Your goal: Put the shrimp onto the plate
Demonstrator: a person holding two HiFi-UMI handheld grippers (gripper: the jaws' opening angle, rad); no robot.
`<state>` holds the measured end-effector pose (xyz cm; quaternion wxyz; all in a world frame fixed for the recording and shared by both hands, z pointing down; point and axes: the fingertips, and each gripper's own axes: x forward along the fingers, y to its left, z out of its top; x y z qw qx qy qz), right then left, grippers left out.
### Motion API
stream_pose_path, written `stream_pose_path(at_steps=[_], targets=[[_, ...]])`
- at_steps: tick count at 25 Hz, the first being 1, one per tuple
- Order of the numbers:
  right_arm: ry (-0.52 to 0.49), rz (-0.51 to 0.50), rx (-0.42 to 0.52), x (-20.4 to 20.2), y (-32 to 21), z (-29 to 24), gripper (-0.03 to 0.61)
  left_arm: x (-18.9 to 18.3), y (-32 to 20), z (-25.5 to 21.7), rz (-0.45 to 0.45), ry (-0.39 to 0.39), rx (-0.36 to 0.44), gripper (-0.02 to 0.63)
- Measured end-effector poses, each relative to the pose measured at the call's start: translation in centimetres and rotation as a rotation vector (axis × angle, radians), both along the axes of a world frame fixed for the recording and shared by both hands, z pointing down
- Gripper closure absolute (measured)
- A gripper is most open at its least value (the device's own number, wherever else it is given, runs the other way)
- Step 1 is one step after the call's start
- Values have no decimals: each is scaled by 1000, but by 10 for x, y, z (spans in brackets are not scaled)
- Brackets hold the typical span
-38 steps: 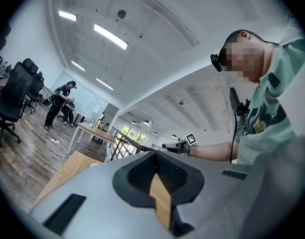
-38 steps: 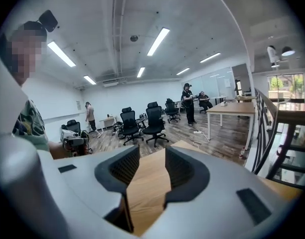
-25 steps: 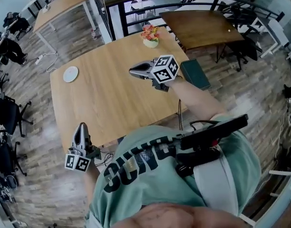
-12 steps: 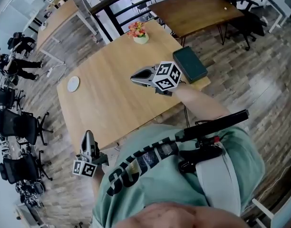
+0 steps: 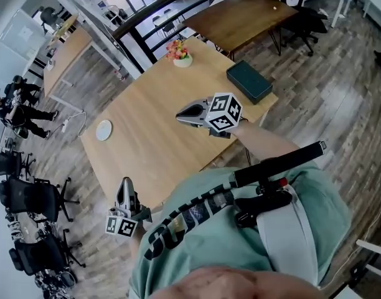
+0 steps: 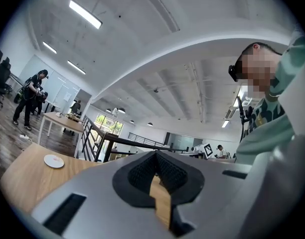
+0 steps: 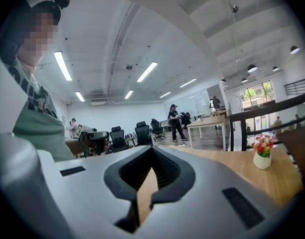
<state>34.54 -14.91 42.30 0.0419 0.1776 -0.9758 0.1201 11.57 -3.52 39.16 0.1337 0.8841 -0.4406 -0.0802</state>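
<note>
No shrimp shows in any view. A small white plate (image 5: 104, 130) lies near the far left edge of the wooden table (image 5: 147, 142); it also shows as the plate (image 6: 54, 161) in the left gripper view. My right gripper (image 5: 181, 114) hovers over the table's right half, shut and empty, pointing left toward the plate. My left gripper (image 5: 124, 187) is at the table's near edge, well short of the plate, shut with nothing in it. In their own views, the left gripper (image 6: 153, 156) and the right gripper (image 7: 151, 151) show the tips meeting.
A small pot of flowers (image 5: 178, 53) stands at the table's far corner, also seen as the flower pot (image 7: 262, 153). A dark green box (image 5: 248, 81) lies at the right edge. Black office chairs (image 5: 35, 198) stand left of the table, and people (image 5: 19, 114) stand beyond.
The head view has swung, so the table sits lower and further right in the picture. Both grippers keep about the same places over the table and stay shut.
</note>
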Motion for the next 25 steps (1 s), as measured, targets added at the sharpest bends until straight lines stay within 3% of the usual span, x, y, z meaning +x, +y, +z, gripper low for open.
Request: stream_pose_path(at_steps=[7,14,20,25], targets=[[24,2,4,-75,26,1,571,-65,14,11,34,7,40,614],[35,-72,7,-117,27,-9,571,-89,10,12,8,28,46,614],[55,-136,-1,-109,18,-6,571,-77,10,16,-64,70,29,614],[61,-149,-4,-86,5,-3,571,-50,1,17,-71,81,30,614]])
